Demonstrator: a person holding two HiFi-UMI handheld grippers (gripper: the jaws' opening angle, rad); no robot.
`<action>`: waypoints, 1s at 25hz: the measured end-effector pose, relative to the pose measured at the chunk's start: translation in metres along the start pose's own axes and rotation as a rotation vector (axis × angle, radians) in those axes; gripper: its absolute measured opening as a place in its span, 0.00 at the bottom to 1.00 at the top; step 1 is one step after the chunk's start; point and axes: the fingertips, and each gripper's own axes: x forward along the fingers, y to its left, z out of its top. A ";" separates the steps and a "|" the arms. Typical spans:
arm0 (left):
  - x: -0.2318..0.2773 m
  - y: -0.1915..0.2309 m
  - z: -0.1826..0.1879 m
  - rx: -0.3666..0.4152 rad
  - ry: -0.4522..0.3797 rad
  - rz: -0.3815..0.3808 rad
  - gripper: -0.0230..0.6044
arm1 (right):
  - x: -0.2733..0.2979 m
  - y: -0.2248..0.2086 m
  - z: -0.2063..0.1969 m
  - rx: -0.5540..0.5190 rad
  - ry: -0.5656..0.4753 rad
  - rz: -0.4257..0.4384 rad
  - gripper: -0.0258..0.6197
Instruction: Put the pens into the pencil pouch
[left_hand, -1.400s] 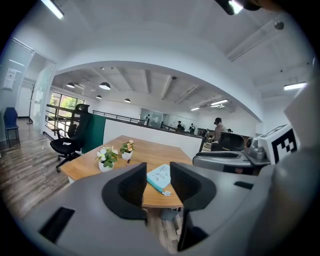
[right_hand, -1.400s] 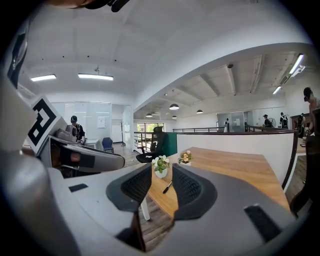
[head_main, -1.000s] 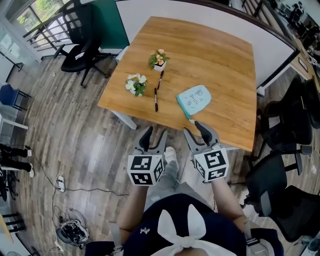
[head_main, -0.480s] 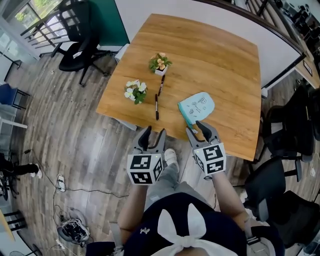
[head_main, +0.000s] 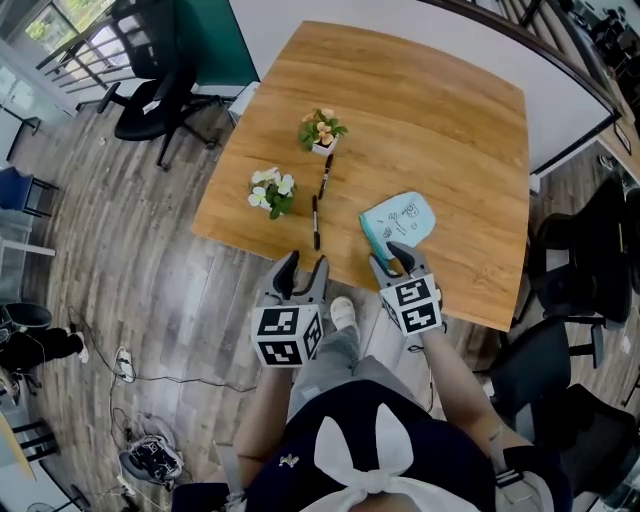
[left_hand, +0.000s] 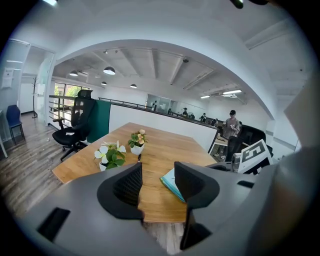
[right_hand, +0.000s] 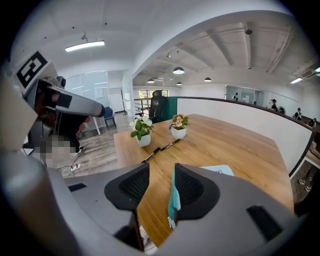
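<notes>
Status: task not begun. The flat teal fabric pencil pouch (head_main: 400, 217) lies by the near edge of the light brown wooden tabletop (head_main: 440, 110), and both pens in view lie outside it, to its left.

The farther slim black pen (head_main: 325, 177) lies just on the near side of the small white pot of peach flowers (head_main: 322, 130). The nearer slim black pen (head_main: 316, 221) lies to the right of the small white pot of white flowers (head_main: 270, 190). The two pens lie almost end to end, well clear of the pouch.

Your right hand-held gripper (head_main: 391, 260) has its jaws apart and clamps nothing. Its tips stand at the near end of the pouch. The zip edge shows in the gap, close along the right jaw; contact cannot be confirmed.

Your left hand-held gripper (head_main: 303, 270) likewise has its jaws apart with nothing between them. You hold it just short of the near edge of the tabletop, roughly in line with the nearer pen.

Whether the zip is open cannot be told.

Outstanding, in my judgement:
- secure and open the pouch mouth
- pick up each pen
- insert both
</notes>
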 end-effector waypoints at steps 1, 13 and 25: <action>0.003 0.001 0.000 -0.001 0.004 0.000 0.34 | 0.005 0.001 -0.002 -0.011 0.018 0.007 0.30; 0.034 0.020 0.002 -0.027 0.026 0.014 0.34 | 0.075 -0.020 -0.052 -0.052 0.241 0.036 0.28; 0.045 0.047 -0.014 -0.057 0.066 0.060 0.34 | 0.106 -0.029 -0.087 -0.033 0.371 0.043 0.19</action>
